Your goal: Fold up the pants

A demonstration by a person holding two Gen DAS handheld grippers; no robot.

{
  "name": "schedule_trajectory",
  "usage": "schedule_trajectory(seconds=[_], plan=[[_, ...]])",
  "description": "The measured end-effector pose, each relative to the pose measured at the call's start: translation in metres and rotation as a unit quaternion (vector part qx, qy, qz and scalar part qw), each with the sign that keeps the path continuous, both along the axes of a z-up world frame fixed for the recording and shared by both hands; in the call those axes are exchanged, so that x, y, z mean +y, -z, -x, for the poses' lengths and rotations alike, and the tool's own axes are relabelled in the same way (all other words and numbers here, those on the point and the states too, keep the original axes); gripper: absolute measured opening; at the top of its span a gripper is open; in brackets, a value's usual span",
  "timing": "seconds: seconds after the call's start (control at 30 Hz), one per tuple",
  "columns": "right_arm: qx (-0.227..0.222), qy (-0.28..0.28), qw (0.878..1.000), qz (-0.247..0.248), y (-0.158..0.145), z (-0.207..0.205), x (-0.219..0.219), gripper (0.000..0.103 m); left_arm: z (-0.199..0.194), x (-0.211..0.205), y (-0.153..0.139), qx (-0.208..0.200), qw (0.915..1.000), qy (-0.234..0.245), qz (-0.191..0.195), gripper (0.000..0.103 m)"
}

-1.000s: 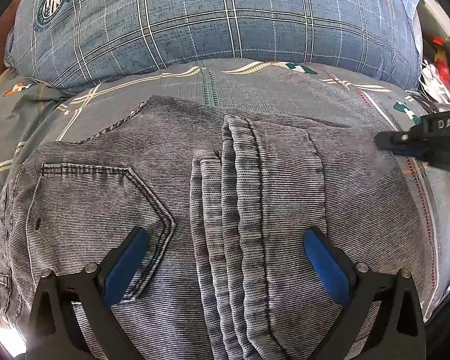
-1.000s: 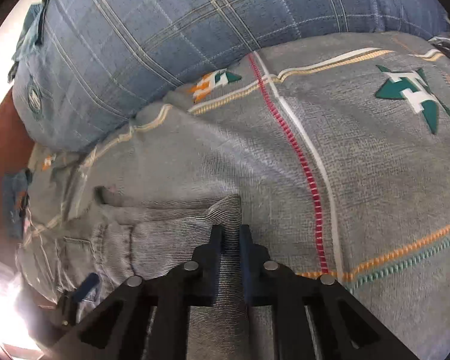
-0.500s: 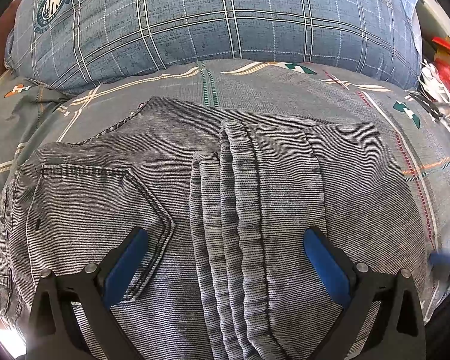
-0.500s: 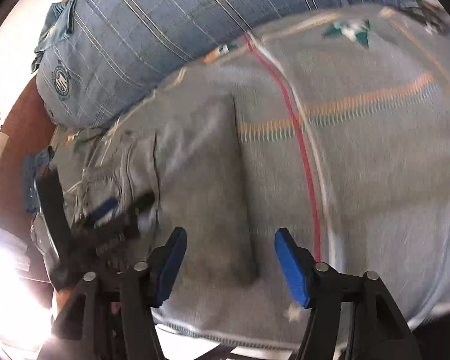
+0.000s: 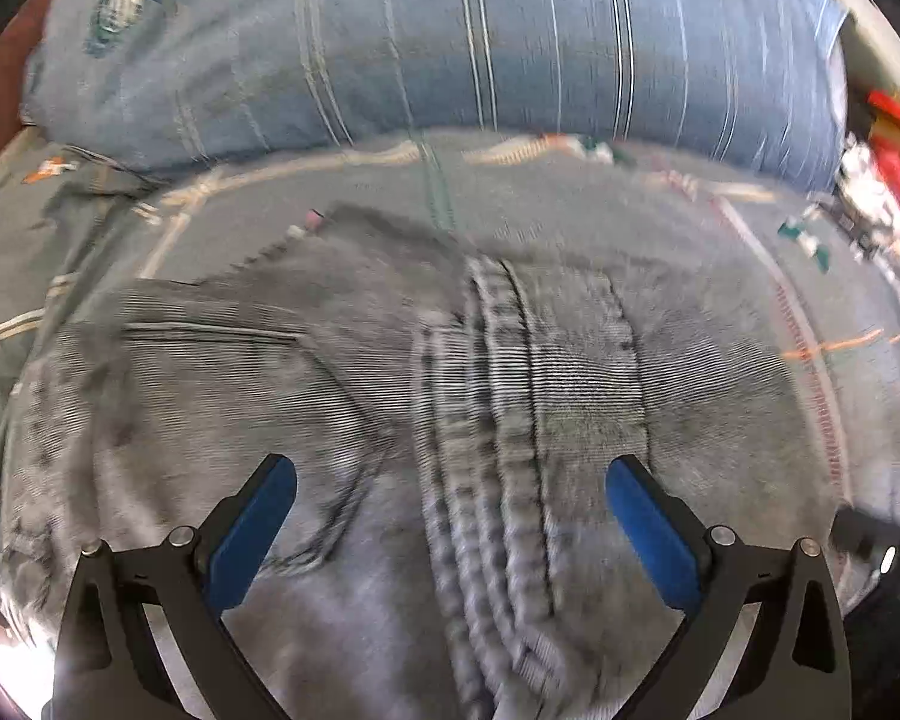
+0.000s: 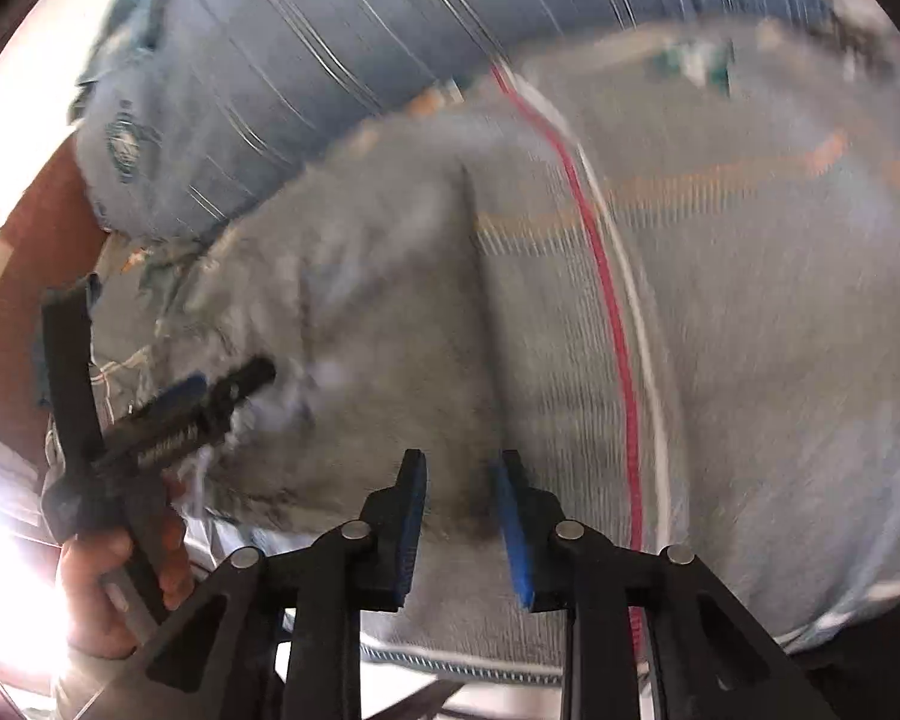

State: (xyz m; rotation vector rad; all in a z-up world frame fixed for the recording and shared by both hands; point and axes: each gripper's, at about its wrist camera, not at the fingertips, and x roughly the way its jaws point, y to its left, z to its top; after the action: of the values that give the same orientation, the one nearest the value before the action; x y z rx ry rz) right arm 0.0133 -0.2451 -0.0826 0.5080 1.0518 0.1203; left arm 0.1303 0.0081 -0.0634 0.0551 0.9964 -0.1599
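- Left wrist view: our left tool [image 5: 450, 510] stands wide apart above the folded grey pants [image 5: 342, 420], gripping nothing; the pants lie on the patterned bedspread [image 5: 570, 192], before the blue plaid pillow [image 5: 450, 42].
- Right wrist view: our right tool [image 6: 459, 516] is narrowed but still parted, at the pants' [image 6: 378, 312] right edge; whether it touches the cloth, we cannot tell.
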Motion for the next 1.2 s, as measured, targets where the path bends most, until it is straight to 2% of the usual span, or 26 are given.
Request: schedule_trajectory(seconds=[0.03, 0.07, 0.1, 0.17, 0.2, 0.23, 0.27, 0.3, 0.47, 0.53, 0.6, 0.67, 0.8, 0.87, 1.0, 1.1, 1.13, 1.2], plan=[[-0.015, -0.004, 1.0, -0.02, -0.007, -0.002, 0.001, 0.029, 0.009, 0.005, -0.005, -0.011, 0.9999, 0.001, 0.004, 0.103], [-0.02, -0.011, 0.999, -0.031, -0.007, -0.01, 0.006, 0.037, 0.014, 0.007, -0.006, -0.014, 0.9999, 0.005, 0.006, 0.103], [-0.019, -0.016, 0.999, -0.031, -0.004, -0.014, 0.009, 0.048, 0.021, 0.007, -0.003, -0.011, 0.9999, 0.012, 0.005, 0.103], [0.001, -0.015, 1.0, -0.011, 0.015, -0.025, 0.016, 0.058, 0.025, 0.003, 0.016, 0.014, 0.9995, 0.018, -0.021, 0.103], [0.037, -0.015, 0.999, 0.014, 0.034, -0.032, 0.017, 0.058, 0.024, 0.001, 0.027, 0.027, 0.9986, 0.021, -0.04, 0.103], [0.037, -0.01, 0.999, 0.016, 0.041, -0.031, 0.015, 0.057, 0.025, 0.0, 0.035, 0.028, 0.9983, 0.024, -0.046, 0.103], [0.031, -0.01, 0.999, 0.018, 0.039, -0.032, 0.019, 0.057, 0.028, 0.001, 0.034, 0.014, 0.9989, 0.02, -0.039, 0.103], [0.034, -0.014, 0.999, 0.017, 0.032, -0.032, 0.019, 0.057, 0.028, 0.001, 0.03, 0.019, 0.9988, 0.02, -0.042, 0.103], [0.005, -0.014, 1.0, -0.013, 0.002, -0.033, 0.017, 0.057, 0.045, 0.031, -0.014, -0.046, 0.9984, 0.0, 0.031, 0.103], [-0.003, -0.03, 0.999, -0.033, -0.005, -0.037, 0.028, 0.057, 0.053, 0.063, -0.028, -0.065, 0.9957, -0.04, 0.052, 0.103], [-0.009, -0.063, 0.996, -0.062, -0.013, -0.049, 0.054, 0.06, 0.057, 0.093, -0.034, -0.072, 0.9928, -0.082, 0.051, 0.103], [-0.01, -0.094, 0.992, -0.078, -0.014, -0.061, 0.08, 0.061, 0.058, 0.125, -0.034, -0.067, 0.9889, -0.126, 0.04, 0.103], [0.001, -0.144, 0.986, -0.083, -0.008, -0.087, 0.132, 0.061, 0.057, 0.189, -0.025, -0.048, 0.976, -0.211, 0.02, 0.103], [0.011, -0.169, 0.982, -0.083, 0.0, -0.101, 0.16, 0.061, 0.058, 0.214, -0.019, -0.04, 0.9697, -0.239, 0.025, 0.103], [0.028, -0.179, 0.981, -0.076, 0.018, -0.118, 0.191, 0.061, 0.057, 0.238, -0.007, -0.027, 0.9623, -0.269, 0.031, 0.103], [0.055, -0.174, 0.981, -0.062, 0.039, -0.133, 0.198, 0.062, 0.053, 0.245, 0.001, -0.013, 0.9604, -0.275, 0.041, 0.103], [0.085, -0.172, 0.98, -0.056, 0.052, -0.139, 0.199, 0.062, 0.053, 0.246, 0.004, -0.011, 0.96, -0.277, 0.042, 0.103], [0.082, -0.163, 0.981, -0.068, 0.054, -0.142, 0.199, 0.064, 0.05, 0.245, 0.009, -0.004, 0.9603, -0.275, 0.046, 0.103]])
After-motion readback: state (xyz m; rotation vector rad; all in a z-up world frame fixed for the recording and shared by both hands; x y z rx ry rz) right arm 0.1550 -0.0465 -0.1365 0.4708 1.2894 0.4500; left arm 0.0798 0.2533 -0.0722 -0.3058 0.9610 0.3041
